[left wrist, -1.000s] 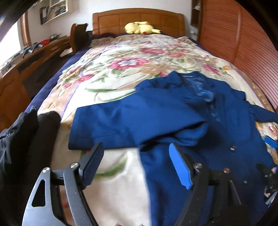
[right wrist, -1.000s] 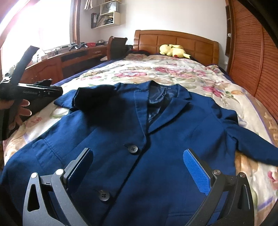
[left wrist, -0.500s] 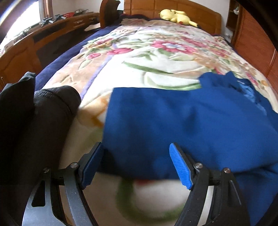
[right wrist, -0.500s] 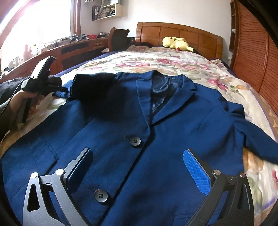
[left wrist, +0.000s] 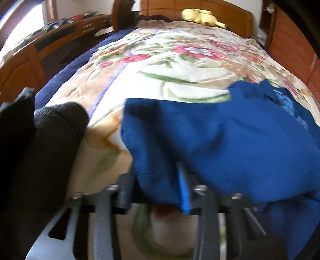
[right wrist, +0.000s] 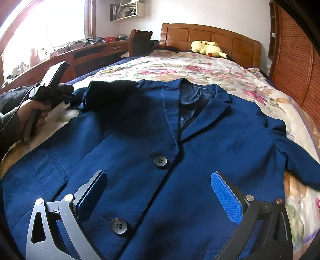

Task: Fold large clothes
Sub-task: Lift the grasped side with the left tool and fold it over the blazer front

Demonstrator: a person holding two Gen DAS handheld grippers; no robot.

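While closing on the folded dark blue cloth jacket sleeve (left wrist: 200, 140), left gripper (left wrist: 154, 192) ready to lift; right gripper (right wrist: 160, 198) wide open, empty, above the jacket front.

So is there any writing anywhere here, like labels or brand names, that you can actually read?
Nothing here can be read.
Neck label of the blue jacket: pale marks, too small to read.
Side of the left gripper: pale lettering, too blurred to read.
Books on the wall shelf: spines too small to read.
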